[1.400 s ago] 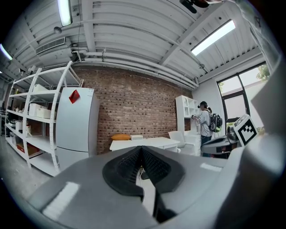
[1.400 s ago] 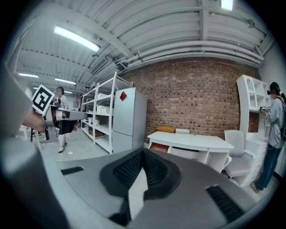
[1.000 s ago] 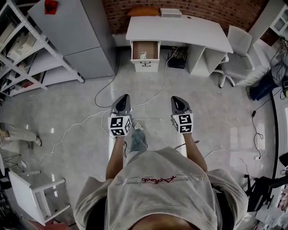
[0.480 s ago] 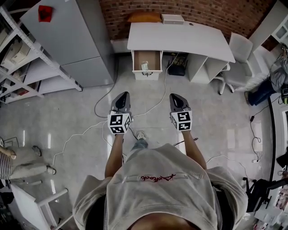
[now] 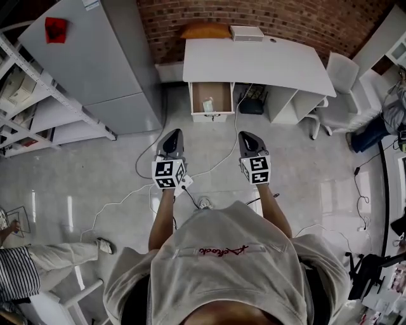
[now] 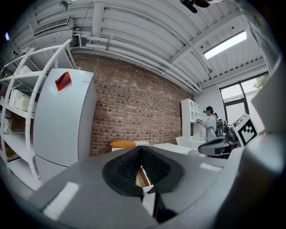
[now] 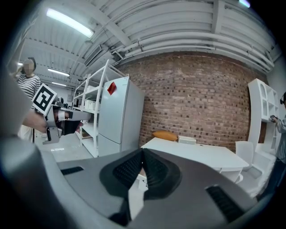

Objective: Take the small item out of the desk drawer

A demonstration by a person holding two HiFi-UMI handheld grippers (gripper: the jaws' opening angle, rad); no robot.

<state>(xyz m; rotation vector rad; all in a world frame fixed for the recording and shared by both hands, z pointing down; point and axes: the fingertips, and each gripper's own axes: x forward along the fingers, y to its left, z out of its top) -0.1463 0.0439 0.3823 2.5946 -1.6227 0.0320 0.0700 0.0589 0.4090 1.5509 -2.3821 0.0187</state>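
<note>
- Polished grey floor spreads out under you, and your pale shirt fills the bottom of the head view.
- Your left gripper is held out in front of you over bare floor. In the left gripper view its jaws meet at the tips and nothing is caught between them.
- Your right gripper sits level with it, well apart to the right. The right gripper view shows its ridged pads closed together at the tips, and it is empty too.
- Just past the grippers a white cable trails across the floor towards the desk.
- Off to your lower left, a person in a striped top sits at the frame's edge.
- Further ahead the desk drawer stands pulled open below the left part of the white desk. It is well apart from both grippers.
- The small item is pale and lies inside that drawer, towards its near end. It is too small for you to tell what it is.
- Left of the desk stands a tall grey fridge with a red patch on it, and white shelving beside that.
- A white chair stands at the desk's right end.
- At the back of the desktop lie an orange cushion and a white box, against the brick wall.
</note>
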